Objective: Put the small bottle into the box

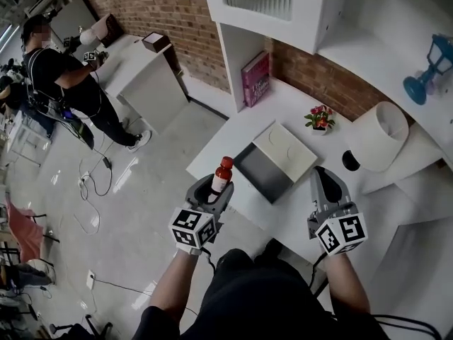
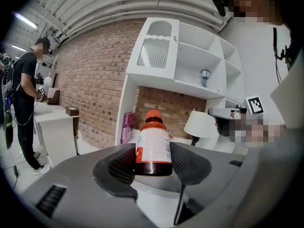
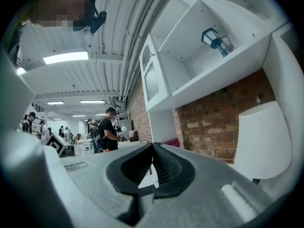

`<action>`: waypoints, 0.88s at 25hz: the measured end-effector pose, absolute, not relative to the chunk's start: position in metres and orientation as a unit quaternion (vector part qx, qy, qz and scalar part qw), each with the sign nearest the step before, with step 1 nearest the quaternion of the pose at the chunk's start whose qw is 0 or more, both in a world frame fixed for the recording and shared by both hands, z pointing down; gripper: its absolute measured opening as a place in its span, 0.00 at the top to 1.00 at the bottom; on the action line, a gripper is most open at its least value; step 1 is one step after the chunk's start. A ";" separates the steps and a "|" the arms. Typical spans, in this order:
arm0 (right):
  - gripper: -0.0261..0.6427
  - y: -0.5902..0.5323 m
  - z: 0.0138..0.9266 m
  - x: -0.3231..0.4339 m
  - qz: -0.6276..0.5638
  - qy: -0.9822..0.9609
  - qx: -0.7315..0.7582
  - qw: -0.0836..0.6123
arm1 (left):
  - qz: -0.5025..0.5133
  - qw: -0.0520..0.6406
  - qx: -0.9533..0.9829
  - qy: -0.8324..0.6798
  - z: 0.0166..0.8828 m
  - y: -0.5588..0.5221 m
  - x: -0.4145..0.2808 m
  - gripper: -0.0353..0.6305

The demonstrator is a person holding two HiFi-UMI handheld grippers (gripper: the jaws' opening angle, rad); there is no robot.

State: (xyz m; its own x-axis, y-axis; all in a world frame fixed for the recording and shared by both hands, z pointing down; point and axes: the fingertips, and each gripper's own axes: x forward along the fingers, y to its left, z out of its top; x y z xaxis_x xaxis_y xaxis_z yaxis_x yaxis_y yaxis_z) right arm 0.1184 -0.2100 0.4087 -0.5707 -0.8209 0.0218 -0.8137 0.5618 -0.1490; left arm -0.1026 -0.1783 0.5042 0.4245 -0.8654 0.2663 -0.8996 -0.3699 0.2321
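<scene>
A small brown bottle with a red cap and a white label stands upright between the jaws of my left gripper, which is shut on it. I hold it in the air just off the near left corner of the white table. In the left gripper view the bottle fills the gap between the two black pads. The open box, grey inside, lies on the table just right of the bottle, its cream lid beside it. My right gripper hovers right of the box, jaws shut on nothing.
On the table stand a white lamp, a small flower pot and a pink book against the brick wall. White shelves above hold a blue lantern. A person stands at another white table far left.
</scene>
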 end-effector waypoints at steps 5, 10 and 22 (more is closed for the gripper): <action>0.96 -0.227 0.426 0.132 -0.086 0.869 -0.487 0.015 | 0.082 0.196 0.827 -0.520 0.541 -0.207 -0.097 0.62; 0.96 -0.241 0.432 0.145 -0.095 0.843 -0.529 0.018 | 0.112 0.211 0.838 -0.491 0.571 -0.241 -0.093 0.62; 0.96 -0.244 0.451 0.158 -0.108 0.795 -0.597 -0.001 | 0.230 0.245 0.846 -0.415 0.666 -0.285 -0.064 0.62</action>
State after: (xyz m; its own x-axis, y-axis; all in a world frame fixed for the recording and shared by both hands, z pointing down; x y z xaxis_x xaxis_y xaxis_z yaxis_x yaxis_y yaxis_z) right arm 0.1582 -0.2439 0.4509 -0.2881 -0.9488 0.1299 -0.9490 0.2647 -0.1711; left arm -0.0641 -0.2853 0.6663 0.5500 -0.5891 0.5920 -0.8143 -0.5357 0.2235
